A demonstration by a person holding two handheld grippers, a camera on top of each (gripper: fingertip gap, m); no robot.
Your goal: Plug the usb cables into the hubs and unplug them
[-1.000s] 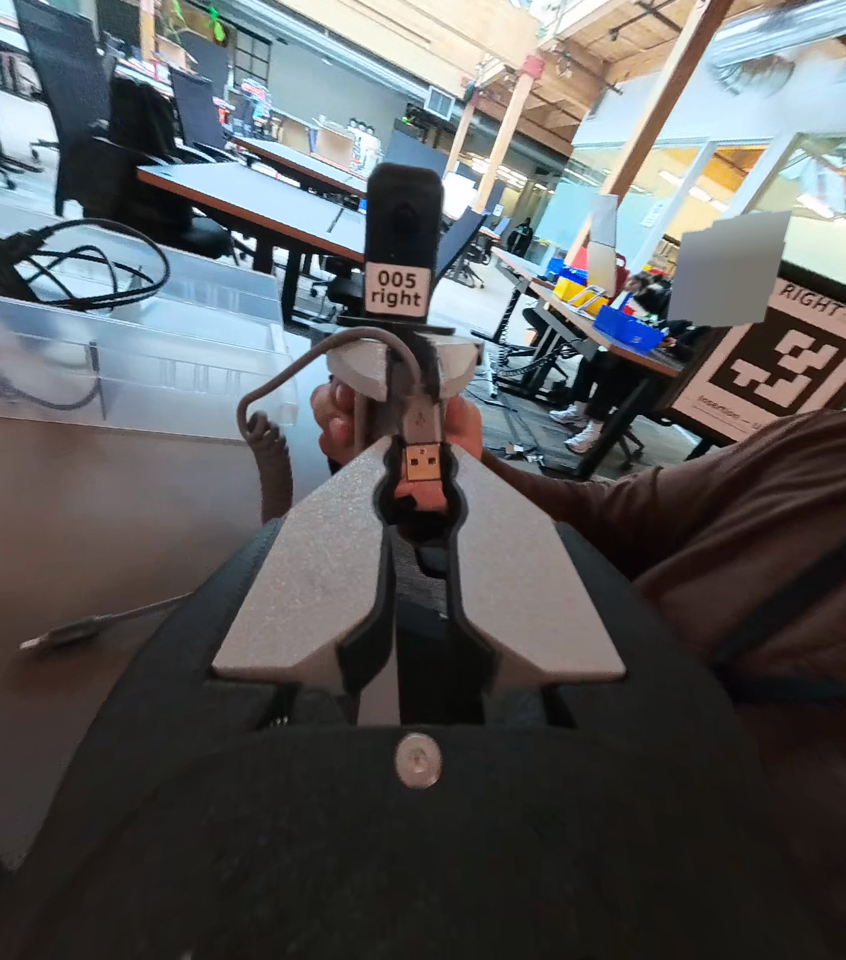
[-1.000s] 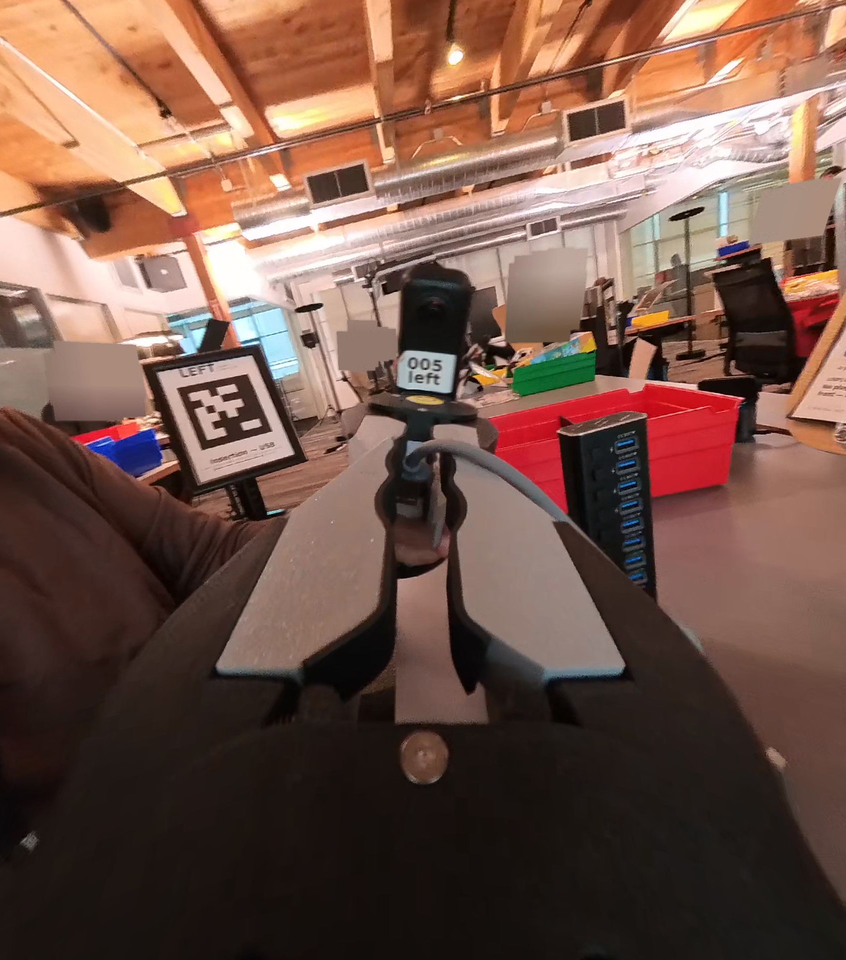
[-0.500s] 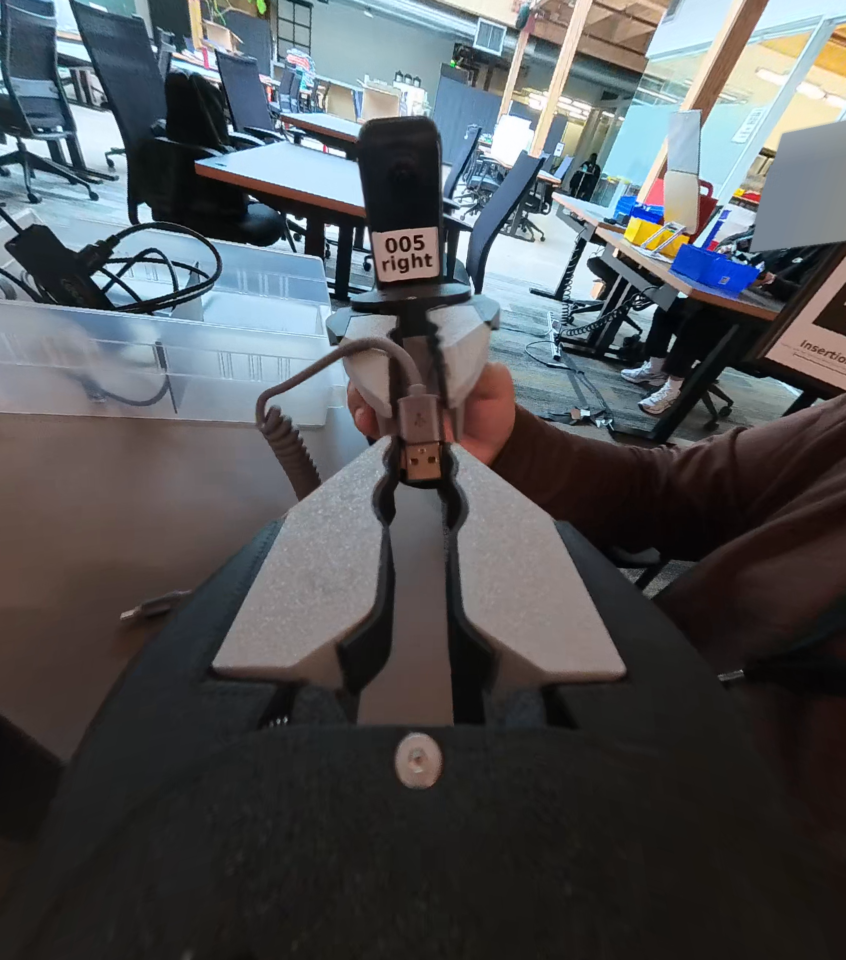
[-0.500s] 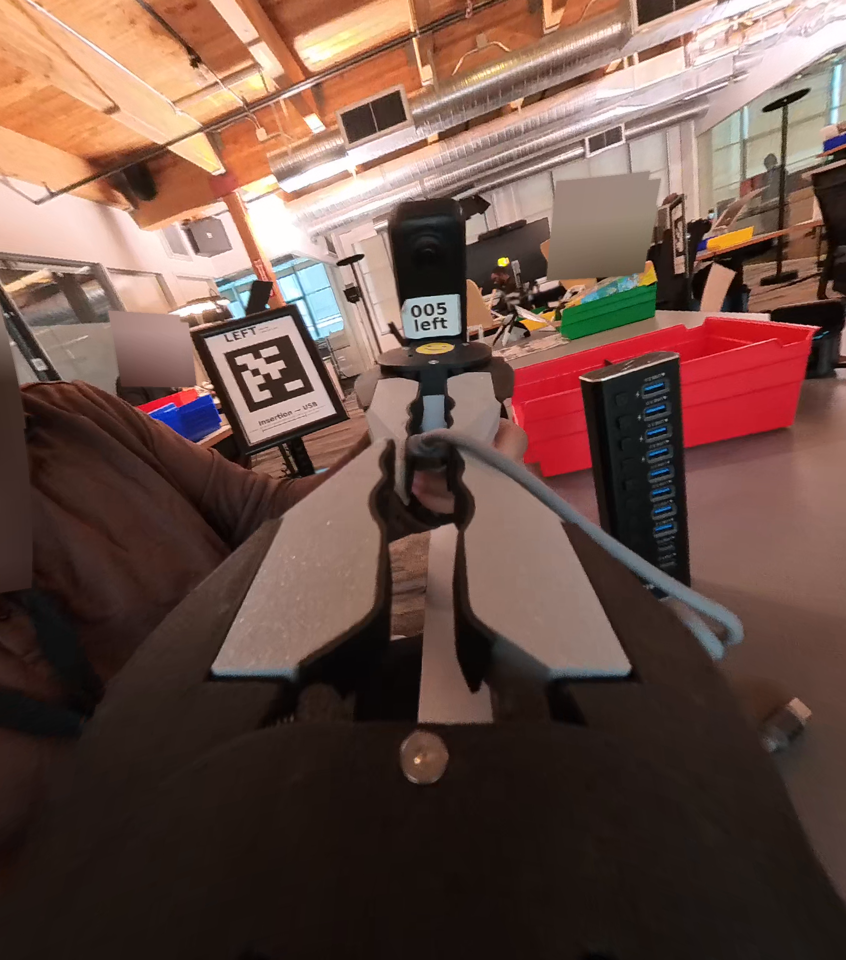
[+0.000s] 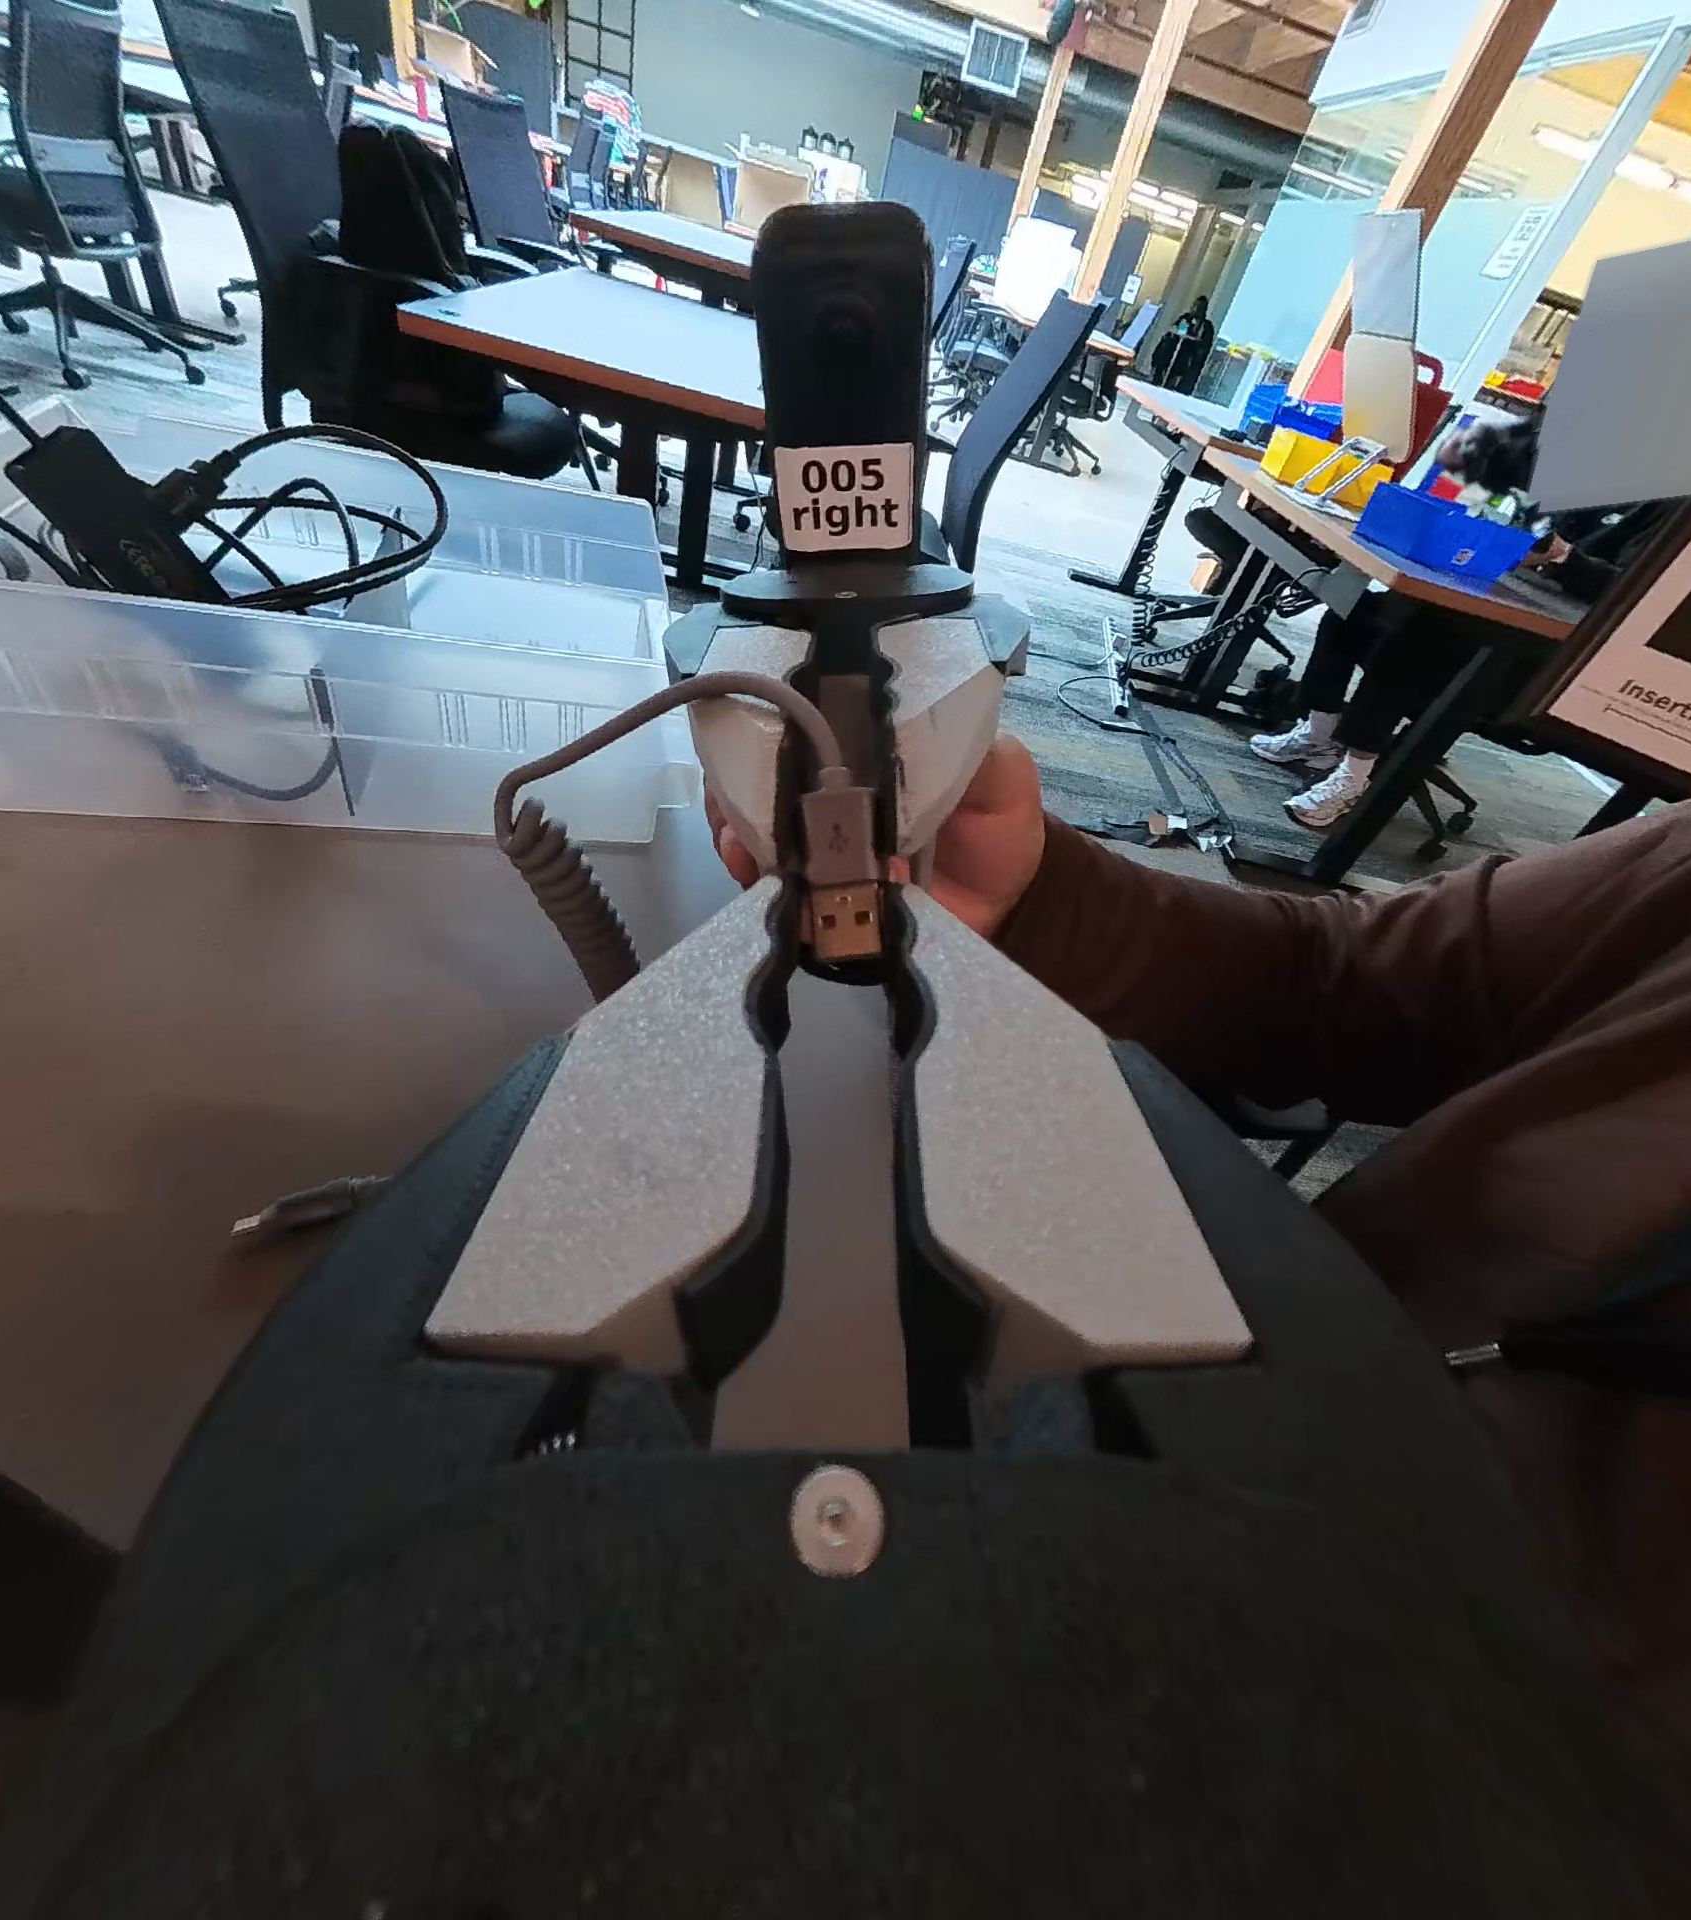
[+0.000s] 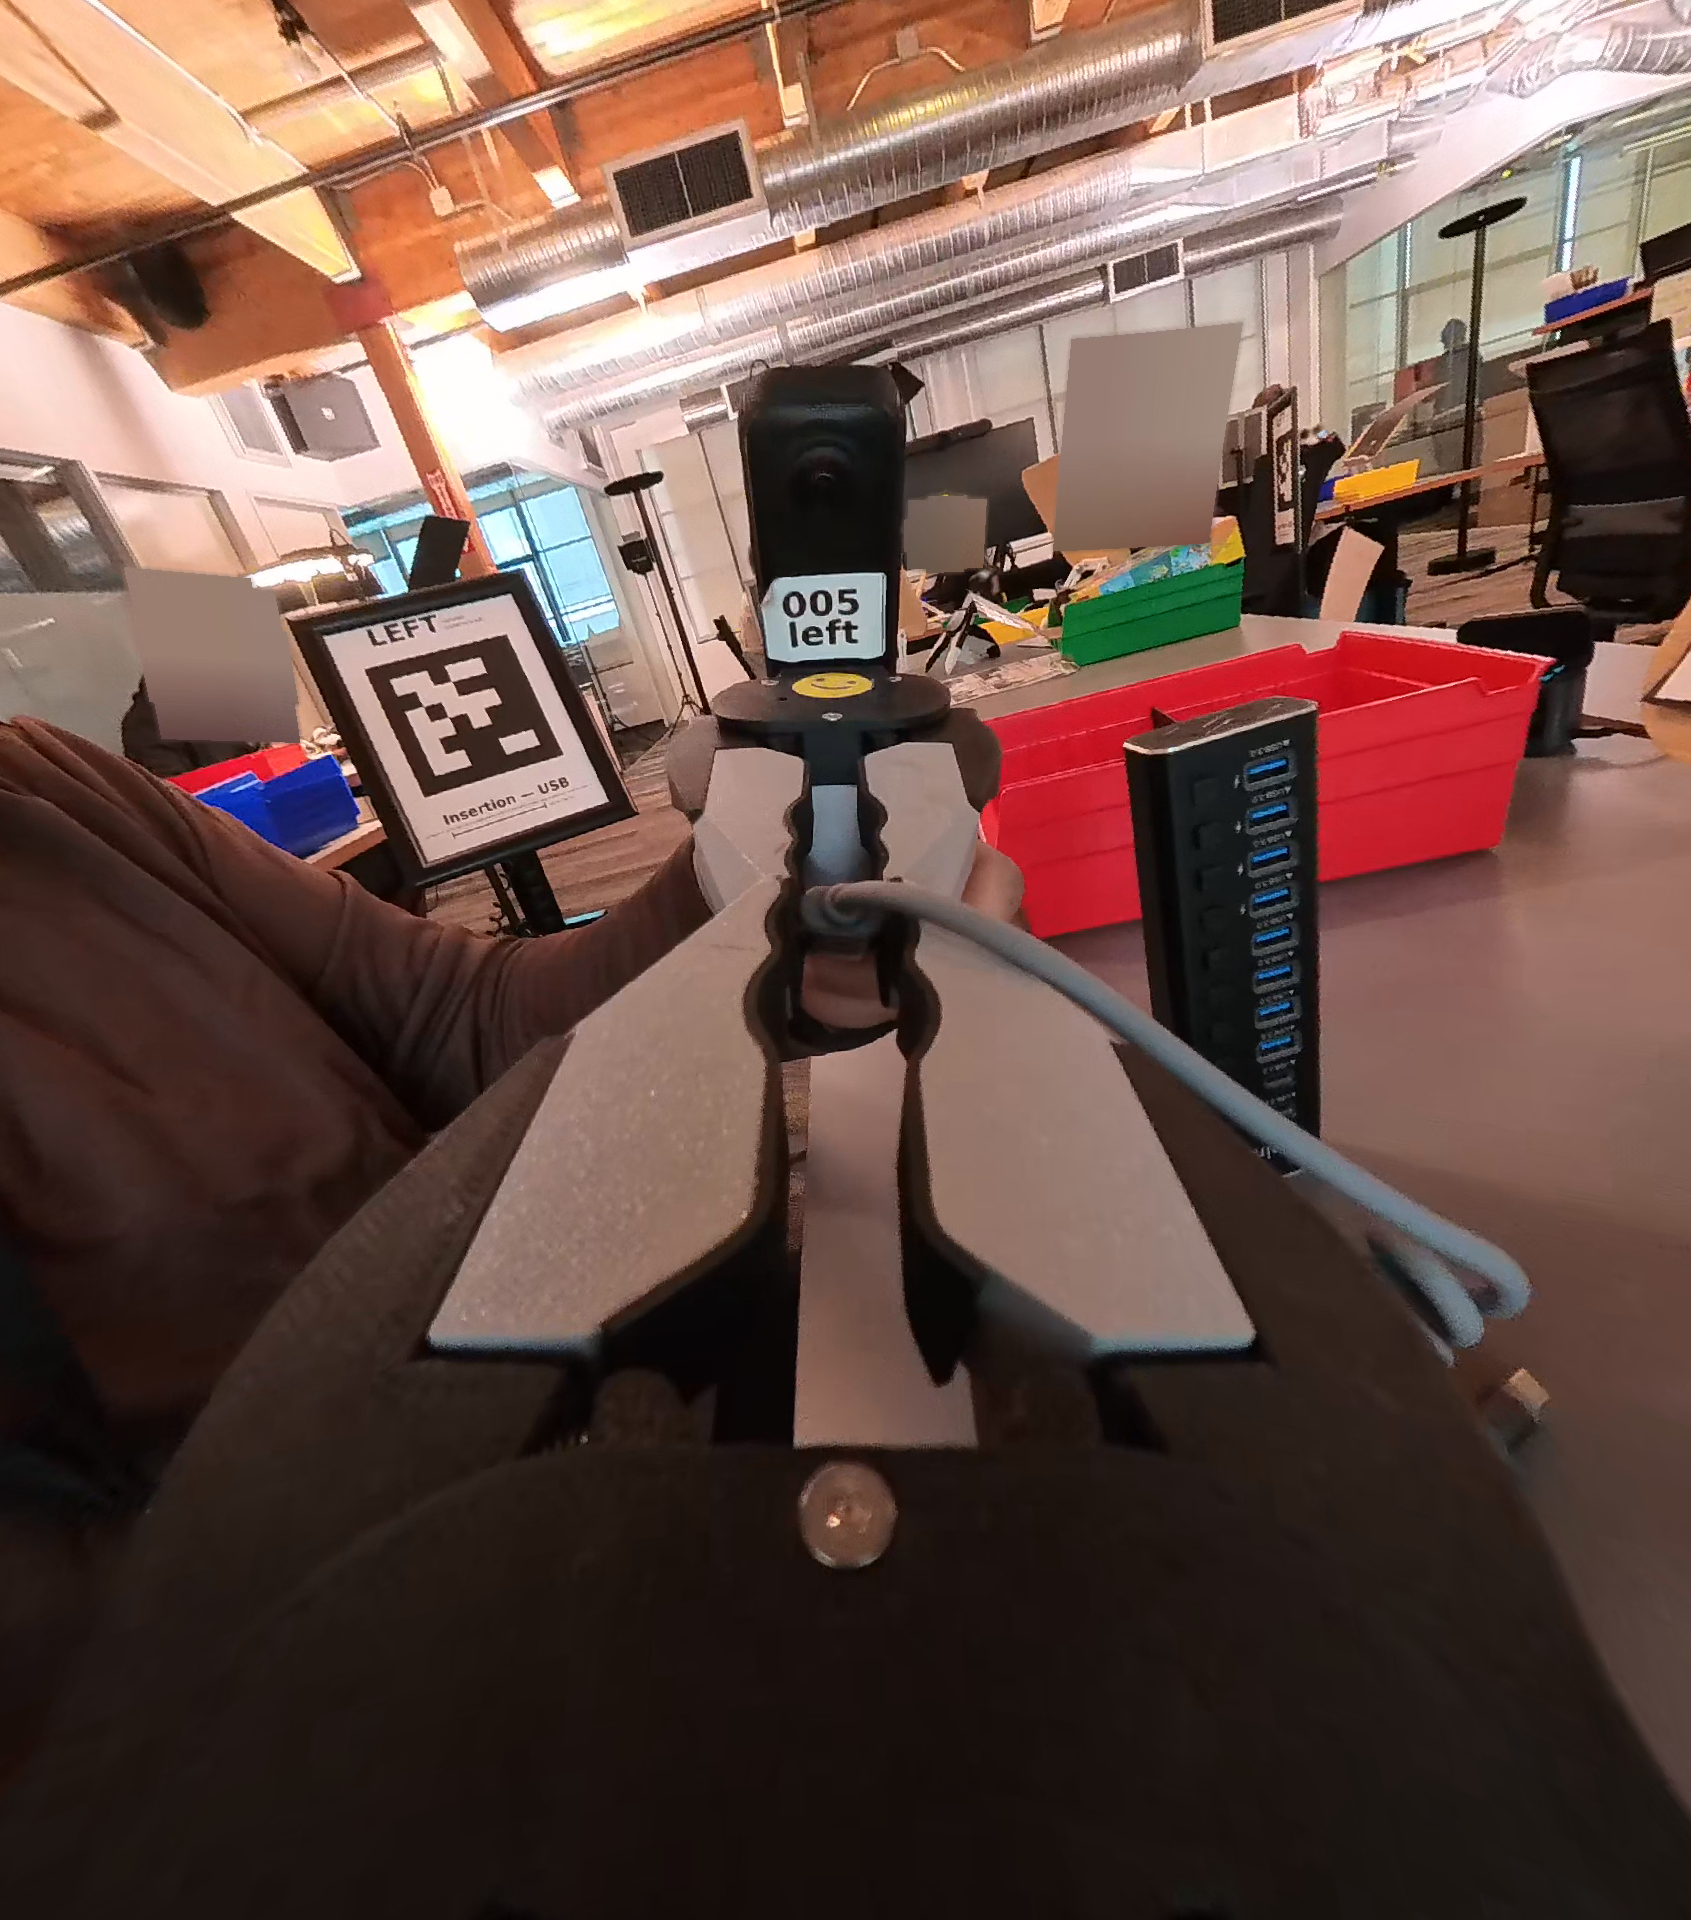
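At frame centre, right tool (image 5: 839, 831) clenched on the USB plug (image 5: 841, 902), facing the left tool (image 5: 839, 961), which is parted, empty. Hub (image 6: 1225, 925) centre-right, no cable inserted; plugging and unplugging both remain.

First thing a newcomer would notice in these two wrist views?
The two grippers meet nose to nose, tips almost touching, in the middle of both views. The right gripper is pinching the grey USB plug, metal end aimed into the left gripper, whose fingers are apart. Next, the black hub standing upright on the table with its column of blue ports, in front of a red bin.
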